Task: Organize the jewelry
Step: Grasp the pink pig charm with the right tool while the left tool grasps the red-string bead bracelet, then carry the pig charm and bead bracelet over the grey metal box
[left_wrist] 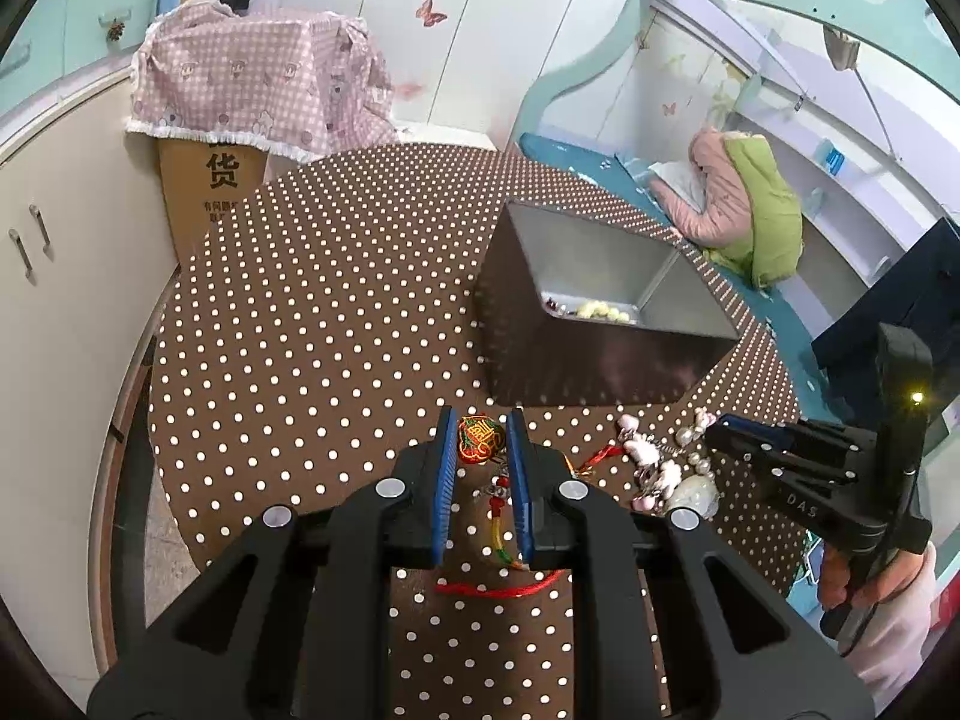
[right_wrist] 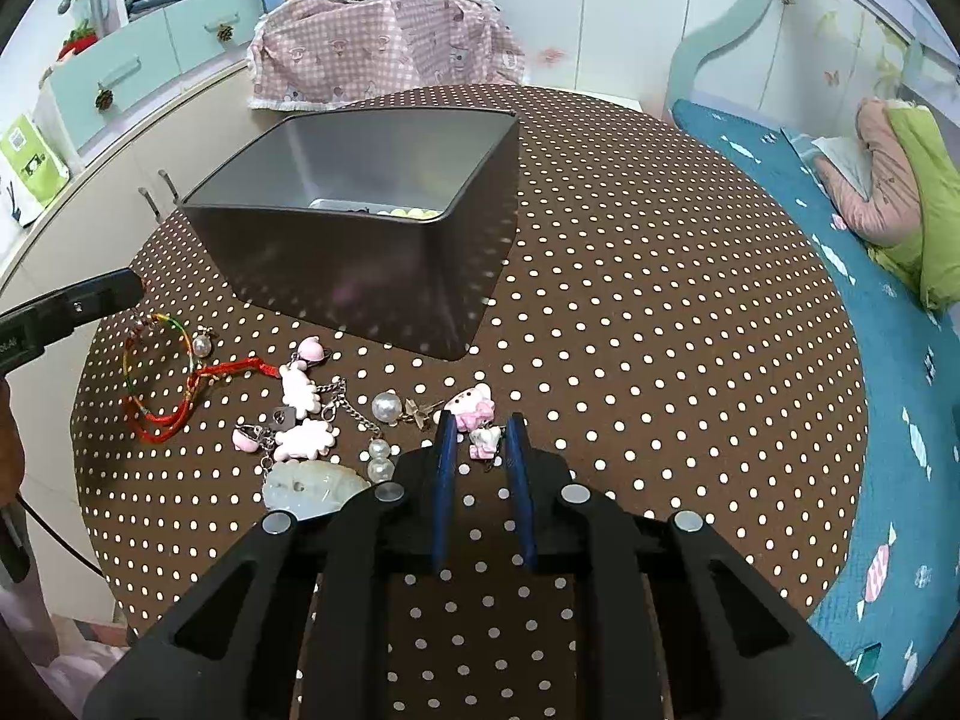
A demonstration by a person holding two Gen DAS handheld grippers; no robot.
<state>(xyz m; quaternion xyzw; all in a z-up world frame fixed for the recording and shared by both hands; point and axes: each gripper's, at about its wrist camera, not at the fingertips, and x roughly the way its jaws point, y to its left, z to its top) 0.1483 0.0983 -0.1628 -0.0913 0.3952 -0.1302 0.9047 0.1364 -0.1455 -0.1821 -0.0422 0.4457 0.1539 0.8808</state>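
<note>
Brown polka-dot cloth covers the desk (right_wrist: 660, 300), and both sets of tongs are low over it. Left tongs (left_wrist: 481, 441) stand released, blue pads apart, with the red embroidered charm (left_wrist: 479, 437) lying between the tips; whether the pads touch it, I cannot tell. Its red cord (left_wrist: 501, 589) trails back toward the camera under the tool.

Over to the right wrist view: right tongs (right_wrist: 482, 438) are also spread, and the pink-and-white cat charm (right_wrist: 474, 414) sits right between the fingertips on the cloth, not visibly pinched.

Just left of that lies the jewelry heap: pink cloud-shaped charms (right_wrist: 303, 414), a clear bead (right_wrist: 387, 407), a short string of pearls (right_wrist: 379, 459), a pale jade-like pendant (right_wrist: 315, 489) at the near edge. Further left, the red and multicoloured string bracelet (right_wrist: 162, 384) loops near the left tongs' tip.

Beyond the heap, on the far side of the desk, stands the grey metal box (right_wrist: 360, 252), open on top, with yellowish beads (right_wrist: 408, 213) already lying at its bottom. Teal bedding (right_wrist: 900, 480) runs along the right.
</note>
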